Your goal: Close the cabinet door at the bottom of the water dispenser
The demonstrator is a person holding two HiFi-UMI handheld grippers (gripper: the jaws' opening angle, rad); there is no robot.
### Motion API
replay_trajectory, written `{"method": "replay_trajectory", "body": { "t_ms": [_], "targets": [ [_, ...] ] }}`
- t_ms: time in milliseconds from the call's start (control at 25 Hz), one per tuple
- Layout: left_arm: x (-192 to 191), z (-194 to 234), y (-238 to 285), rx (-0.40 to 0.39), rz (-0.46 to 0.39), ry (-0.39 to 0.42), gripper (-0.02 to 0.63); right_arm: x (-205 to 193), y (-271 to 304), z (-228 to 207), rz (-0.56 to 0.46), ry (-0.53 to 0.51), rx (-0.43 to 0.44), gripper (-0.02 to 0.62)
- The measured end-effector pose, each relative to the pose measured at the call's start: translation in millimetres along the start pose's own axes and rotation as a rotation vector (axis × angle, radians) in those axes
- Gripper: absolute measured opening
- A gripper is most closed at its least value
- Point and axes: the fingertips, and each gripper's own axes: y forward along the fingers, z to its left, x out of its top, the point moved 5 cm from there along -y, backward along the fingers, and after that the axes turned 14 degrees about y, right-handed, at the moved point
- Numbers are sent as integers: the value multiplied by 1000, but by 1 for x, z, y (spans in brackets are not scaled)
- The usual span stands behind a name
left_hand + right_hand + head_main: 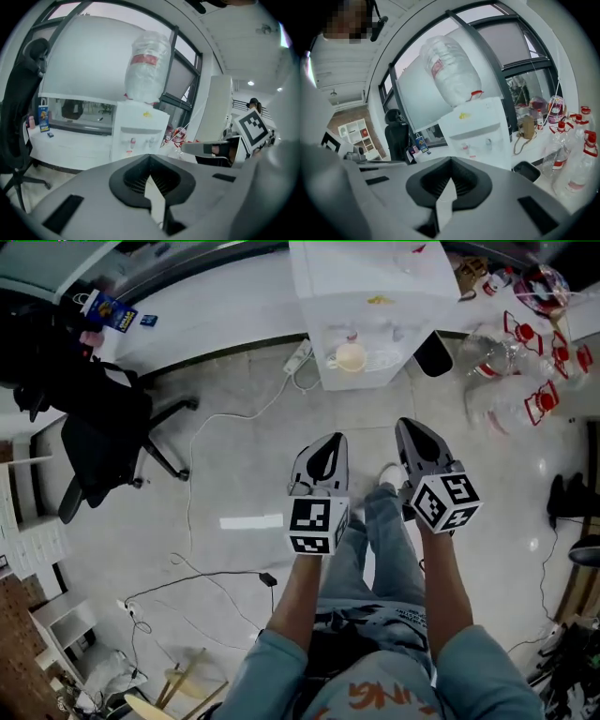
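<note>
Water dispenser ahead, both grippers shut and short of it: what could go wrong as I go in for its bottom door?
A power strip and its cable lie on the floor left of the water dispenser; a step in could snag them. On its right stand clear bottles; the right gripper could knock them. A hard shove might rock the big bottle on top.

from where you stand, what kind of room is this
Likely an office or lab workroom: a white water dispenser with an upturned bottle, a black swivel chair, and clear water jugs beside the dispenser.
</note>
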Motion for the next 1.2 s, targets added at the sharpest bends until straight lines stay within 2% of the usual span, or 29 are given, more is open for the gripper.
{"method": "replay_trajectory", "body": {
  "t_ms": [120, 240, 520, 640, 800, 1000, 1200],
  "targets": [
    [36, 10, -26, -7, -50, 11, 8, 23, -11, 41, -15, -37, 36, 28],
    [74, 21, -44, 6, -126, -3, 8, 51, -14, 75, -22, -126, 61, 28],
    [153, 46, -81, 102, -263, 16, 8, 122, -43, 126, -181, -175, 71, 28],
    [180, 57, -99, 143, -309, -14, 8, 145, -52, 141, -233, -176, 64, 29],
    [208, 79, -116, 219, -340, -81, 8, 174, -58, 171, -280, -244, 76, 29],
    [240, 68, -133, 244, -367, 73, 8, 197, -65, 196, -322, -323, 104, 29],
    [250, 58, -135, 236, -390, 140, 8, 201, -62, 209, -326, -376, 118, 29]
  ]
}}
